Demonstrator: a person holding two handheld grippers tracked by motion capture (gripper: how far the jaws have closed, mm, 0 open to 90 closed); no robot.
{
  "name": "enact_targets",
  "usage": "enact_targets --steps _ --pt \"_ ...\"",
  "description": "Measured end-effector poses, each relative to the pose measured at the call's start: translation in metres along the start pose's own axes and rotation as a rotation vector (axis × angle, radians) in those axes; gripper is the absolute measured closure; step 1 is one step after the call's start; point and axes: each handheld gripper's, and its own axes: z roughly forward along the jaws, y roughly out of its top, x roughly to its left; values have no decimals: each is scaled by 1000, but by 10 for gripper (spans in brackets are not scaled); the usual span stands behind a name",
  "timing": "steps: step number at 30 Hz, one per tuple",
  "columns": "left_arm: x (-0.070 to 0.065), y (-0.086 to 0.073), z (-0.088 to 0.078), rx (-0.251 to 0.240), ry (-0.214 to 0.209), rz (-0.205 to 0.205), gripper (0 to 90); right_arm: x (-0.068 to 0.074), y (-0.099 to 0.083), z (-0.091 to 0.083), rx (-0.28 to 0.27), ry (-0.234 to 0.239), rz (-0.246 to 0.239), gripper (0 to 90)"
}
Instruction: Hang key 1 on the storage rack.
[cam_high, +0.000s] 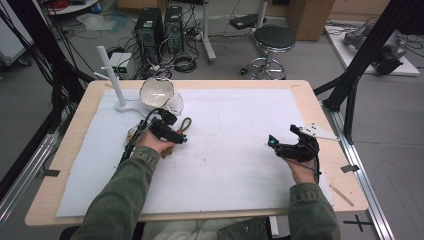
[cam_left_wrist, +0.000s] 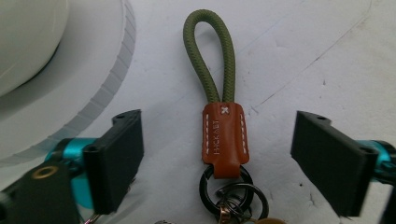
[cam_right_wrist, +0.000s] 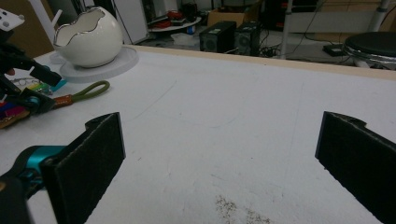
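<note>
The pale wooden worktop (cam_high: 75, 150) carries a white felt-like mat (cam_high: 235, 150). A glossy white eggshell-shaped bowl (cam_high: 156, 92) sits near the olive cord-and-tan-leather keyring (cam_left_wrist: 223, 126), lying between the left gripper (cam_left_wrist: 217, 154)'s parted pads, untouched. The right gripper (cam_right_wrist: 219, 158) gapes empty.

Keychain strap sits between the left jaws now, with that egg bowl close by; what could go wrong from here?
1. The left gripper stands open around the brown leather tab without touching it; the jaws could catch just its edge and let it slip.
2. The key rings hang loose below the tab and may swing or snag when lifted.
3. The white egg-shaped bowl stands close; a sideways lift could knock it.
</note>
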Motion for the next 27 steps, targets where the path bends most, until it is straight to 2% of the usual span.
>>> enact_targets --steps 2,3,4,6,7,8,9,14,18,27 --pt "-1 0 0 1 7 3 302 0 0 0 0 1 3 6" --pt "-1 0 0 12 5 1 302 0 0 0 1 0 5 6" --pt "-1 -1 3 49 -6 -25 404 0 0 0 2 0 5 6" --pt "-1 -1 5 57 -13 -31 502 0 0 0 2 0 7 6" --pt "0 -1 4 55 -34 -41 502 0 0 0 2 0 7 6" --pt "-1 -1 3 52 -42 -40 566 0 0 0 2 0 7 6" --pt "-3 0 3 52 -7 -13 676 0 0 0 4 -1 7 6" --pt "1 -1 1 49 -22 -11 710 0 0 0 2 0 5 6" --pt "8 -1 -4 39 -51 -53 721 0 0 -2 -1 -1 14 6" --pt "10 0 -17 7 -63 -43 728 0 0 -2 1 -1 16 6"
